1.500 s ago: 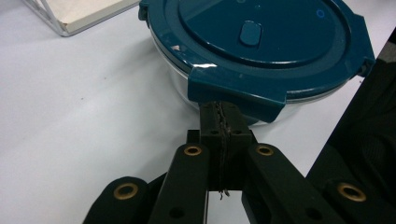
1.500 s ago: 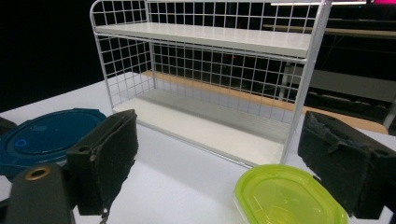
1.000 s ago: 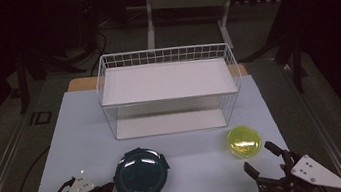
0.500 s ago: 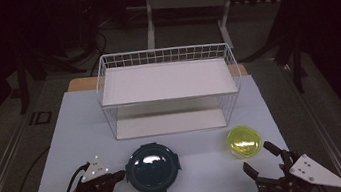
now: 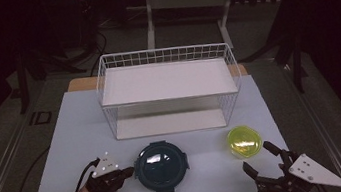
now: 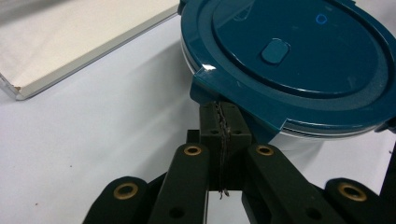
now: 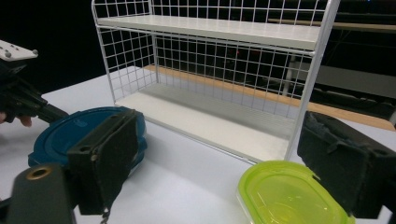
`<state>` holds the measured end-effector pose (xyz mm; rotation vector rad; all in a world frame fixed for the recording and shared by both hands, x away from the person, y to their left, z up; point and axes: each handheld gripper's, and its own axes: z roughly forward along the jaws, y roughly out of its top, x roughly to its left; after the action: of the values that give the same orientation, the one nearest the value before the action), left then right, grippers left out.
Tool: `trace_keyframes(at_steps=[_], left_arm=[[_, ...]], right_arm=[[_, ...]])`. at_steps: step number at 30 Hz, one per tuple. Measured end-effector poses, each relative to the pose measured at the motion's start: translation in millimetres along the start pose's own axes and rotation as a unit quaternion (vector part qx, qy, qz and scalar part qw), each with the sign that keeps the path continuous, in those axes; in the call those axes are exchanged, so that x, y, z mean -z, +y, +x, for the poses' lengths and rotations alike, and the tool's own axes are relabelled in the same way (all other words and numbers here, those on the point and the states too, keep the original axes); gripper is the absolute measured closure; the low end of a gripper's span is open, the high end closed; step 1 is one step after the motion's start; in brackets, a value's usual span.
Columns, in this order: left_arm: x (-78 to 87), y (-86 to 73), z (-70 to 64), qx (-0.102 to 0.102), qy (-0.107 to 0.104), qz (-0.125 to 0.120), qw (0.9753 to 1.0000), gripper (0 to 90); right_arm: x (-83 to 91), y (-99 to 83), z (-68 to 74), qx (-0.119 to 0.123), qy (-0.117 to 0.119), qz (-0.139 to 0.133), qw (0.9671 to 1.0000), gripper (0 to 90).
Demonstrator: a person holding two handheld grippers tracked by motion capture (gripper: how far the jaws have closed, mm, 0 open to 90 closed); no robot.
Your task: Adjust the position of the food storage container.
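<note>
The round lidded container [image 5: 160,165] is dark teal, the smaller oval container [image 5: 244,141] translucent lime green, the wire rack [image 5: 167,89] white with a grid pattern, and the surface [image 5: 78,134] pale white.

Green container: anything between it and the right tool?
Nothing visible. The right tool sits open just in front of the green container, with bare white table between them. The blue container lies off to the side, at the left tool.

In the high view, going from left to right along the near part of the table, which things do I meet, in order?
left gripper → dark blue round container → yellow-green lidded container → right gripper
</note>
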<state>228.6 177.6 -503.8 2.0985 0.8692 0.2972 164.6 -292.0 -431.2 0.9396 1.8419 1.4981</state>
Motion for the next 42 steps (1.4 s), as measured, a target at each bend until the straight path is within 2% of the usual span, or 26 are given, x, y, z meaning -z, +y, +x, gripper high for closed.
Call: trace_keyframes(at_steps=[2,12,18,25,28,33,36,38,40,42], left_arm=[[-1.7,2.7,-1.1,-0.005,0.003,0.003,1.0000,88.5],[-13.8,11.9,-6.9,-0.006,-0.012,0.004,0.9999,88.5],[-22.4,17.5,-13.0,-0.014,-0.018,0.001,0.9997,88.5],[-23.7,17.3,-12.0,-0.015,-0.016,-0.006,0.9997,88.1],[-19.1,17.4,-11.8,-0.013,-0.016,-0.010,0.9997,86.6],[-5.7,17.9,-9.8,0.006,-0.024,-0.034,0.9991,69.5],[5.2,19.1,-9.2,0.020,-0.039,-0.060,0.9973,48.2],[11.6,19.0,-9.8,0.013,-0.054,-0.071,0.9959,36.1],[19.6,19.0,-12.0,0.017,-0.052,-0.094,0.9940,15.6],[27.3,19.9,-12.3,0.020,-0.053,-0.110,0.9922,8.3]], right_arm=[[-1.5,-0.2,0.0,-0.001,0.003,0.002,1.0000,12.5],[-3.5,-0.9,0.5,0.002,0.003,0.005,1.0000,12.6],[-3.6,-1.1,0.9,0.002,0.005,0.005,1.0000,12.7],[-3.9,-1.2,2.0,0.005,0.007,0.005,0.9999,12.7],[-3.2,-1.0,2.2,0.005,0.008,0.004,1.0000,12.7],[-3.8,-0.4,3.5,0.004,0.016,0.007,0.9998,12.3],[-5.6,0.1,6.2,0.008,0.018,0.014,0.9997,12.3],[-5.6,0.9,9.0,0.013,0.019,0.012,0.9997,12.3],[-4.8,2.0,11.6,0.018,0.019,0.009,0.9996,12.3],[-4.2,2.3,12.7,0.022,0.014,0.009,0.9996,12.2]])
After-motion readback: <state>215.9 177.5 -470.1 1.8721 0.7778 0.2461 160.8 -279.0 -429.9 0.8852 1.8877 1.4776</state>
